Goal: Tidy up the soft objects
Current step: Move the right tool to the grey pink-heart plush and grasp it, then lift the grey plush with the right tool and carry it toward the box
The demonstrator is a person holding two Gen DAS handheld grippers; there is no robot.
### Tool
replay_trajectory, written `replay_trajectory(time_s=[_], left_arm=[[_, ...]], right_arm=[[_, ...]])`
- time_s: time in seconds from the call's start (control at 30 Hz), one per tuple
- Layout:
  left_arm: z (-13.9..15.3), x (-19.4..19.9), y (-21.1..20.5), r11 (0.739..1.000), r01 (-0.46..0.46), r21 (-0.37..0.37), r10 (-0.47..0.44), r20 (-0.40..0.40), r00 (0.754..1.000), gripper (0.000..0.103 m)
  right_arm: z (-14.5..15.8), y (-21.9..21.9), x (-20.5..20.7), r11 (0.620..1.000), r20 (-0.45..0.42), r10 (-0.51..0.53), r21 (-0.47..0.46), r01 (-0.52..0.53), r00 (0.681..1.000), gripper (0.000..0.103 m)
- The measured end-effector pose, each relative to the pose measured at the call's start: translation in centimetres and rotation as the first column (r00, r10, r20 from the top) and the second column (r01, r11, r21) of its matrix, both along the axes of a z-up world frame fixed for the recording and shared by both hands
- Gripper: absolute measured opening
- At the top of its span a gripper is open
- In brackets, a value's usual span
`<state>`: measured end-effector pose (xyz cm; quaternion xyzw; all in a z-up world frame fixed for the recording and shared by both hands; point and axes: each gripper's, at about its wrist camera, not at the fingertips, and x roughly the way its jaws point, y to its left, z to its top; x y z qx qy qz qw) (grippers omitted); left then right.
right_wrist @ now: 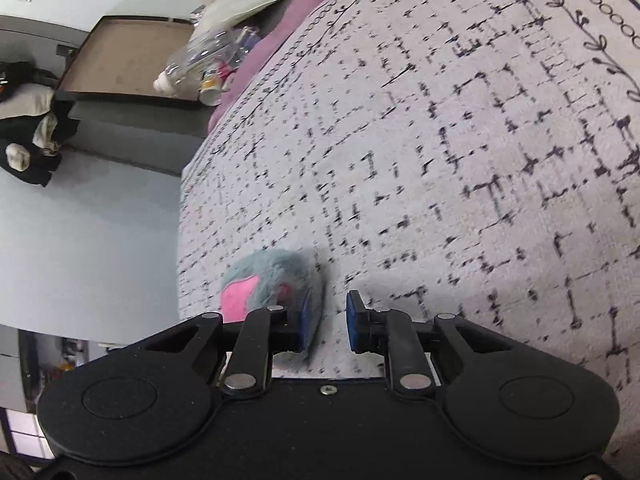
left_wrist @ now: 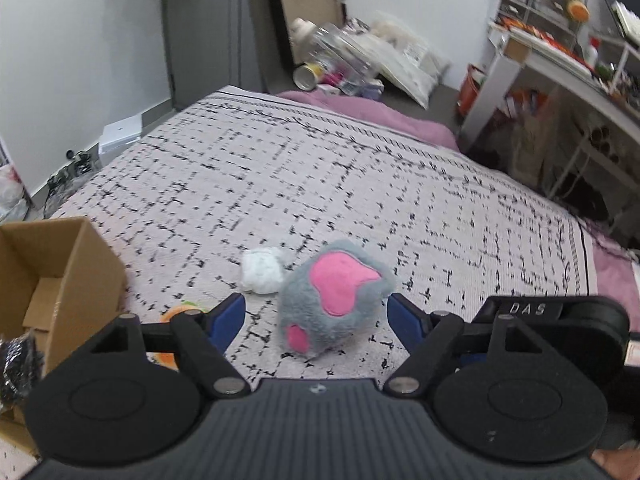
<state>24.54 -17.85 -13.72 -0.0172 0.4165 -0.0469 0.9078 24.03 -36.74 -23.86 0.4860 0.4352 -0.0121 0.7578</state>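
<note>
On patterned bedspread (left_wrist: pixel 320 168): fuzzy grey-pink plush paw (left_wrist: pixel 330 306), between spread left gripper (left_wrist: pixel 316 320) fingers. Far left: white fluffy ball (left_wrist: pixel 262 272), cardboard box (left_wrist: pixel 60 276). Right gripper (right_wrist: pixel 327 320) parted, empty, beside paw.

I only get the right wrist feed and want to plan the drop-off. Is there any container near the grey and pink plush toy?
Observer: Yes, an open cardboard box sits on the bedspread, left of the plush toy in the left wrist view.
Operator: Other soft items nearby?
Observer: A white fluffy item lies just behind the toy.
Operator: Where is the left gripper?
Observer: The left gripper is open, its fingers either side of the toy, not closed on it.
</note>
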Motion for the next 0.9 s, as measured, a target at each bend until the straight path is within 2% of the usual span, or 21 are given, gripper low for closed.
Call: replay_trajectory(time_s=[0.13, 0.4, 0.6, 0.77, 0.9], left_arm=[[-1.2, 0.8, -1.3, 0.998, 0.042, 0.055, -0.041, -0.013, 0.999, 0.075], [-3.9, 2.4, -2.5, 0.993, 0.073, 0.096, -0.066, -0.068, 0.995, 0.074], [-5.3, 3.5, -3.1, 0.979, 0.087, 0.184, -0.079, -0.051, 0.996, 0.072], [-5.3, 4.0, -2.5, 0.982, 0.059, 0.182, -0.054, -0.030, 0.998, 0.051], [-4.9, 3.8, -1.8, 0.990, 0.041, 0.132, -0.038, -0.026, 0.999, 0.044]], right_arm=[[-0.6, 0.1, 0.5, 1.000, -0.019, 0.024, 0.003, -0.023, 1.000, 0.020], [-1.9, -0.5, 1.1, 1.000, -0.051, 0.015, 0.025, -0.013, 0.999, 0.020], [-2.6, -0.3, 1.7, 0.999, -0.057, 0.036, 0.033, -0.034, 0.998, 0.020], [-2.8, -0.1, 2.4, 0.998, -0.039, 0.052, 0.048, -0.050, 0.998, 0.020], [-2.9, 0.3, 3.0, 0.993, -0.011, 0.074, 0.088, -0.073, 0.997, 0.020]])
